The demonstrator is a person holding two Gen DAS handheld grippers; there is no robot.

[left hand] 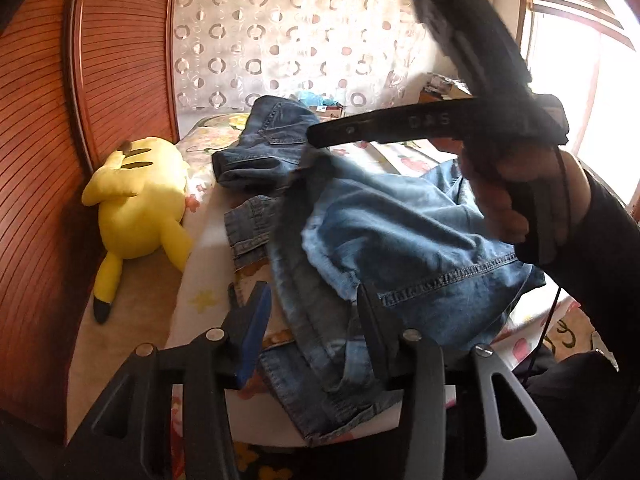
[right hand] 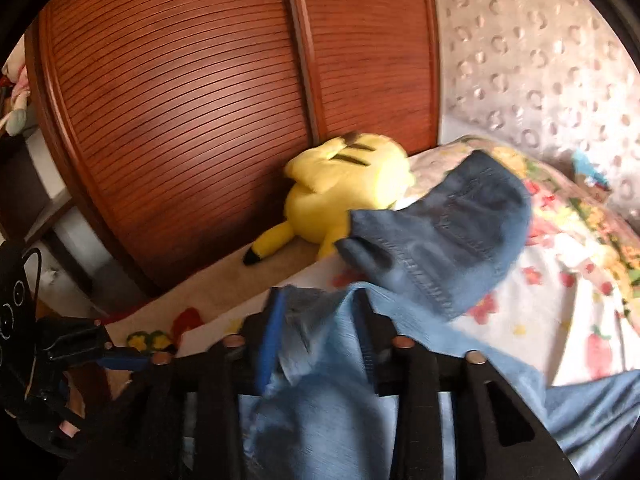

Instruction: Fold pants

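The left gripper and right gripper are both standing with fingers spread, jeans lying loosely between them; smoothing likely comes next.

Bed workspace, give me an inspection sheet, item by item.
Surface: bed with floral sheet.
Job's things: jeans crumpled across it, folded end near the toy.
Clutter: yellow plush toy beside the wardrobe.
Grippers: left hand-held gripper open, denim between the fingers; right hand-held gripper open, denim between the fingers.
Cables: thin black cord by the sleeve.
Surroundings: slatted wooden wardrobe, patterned curtain, bright window.
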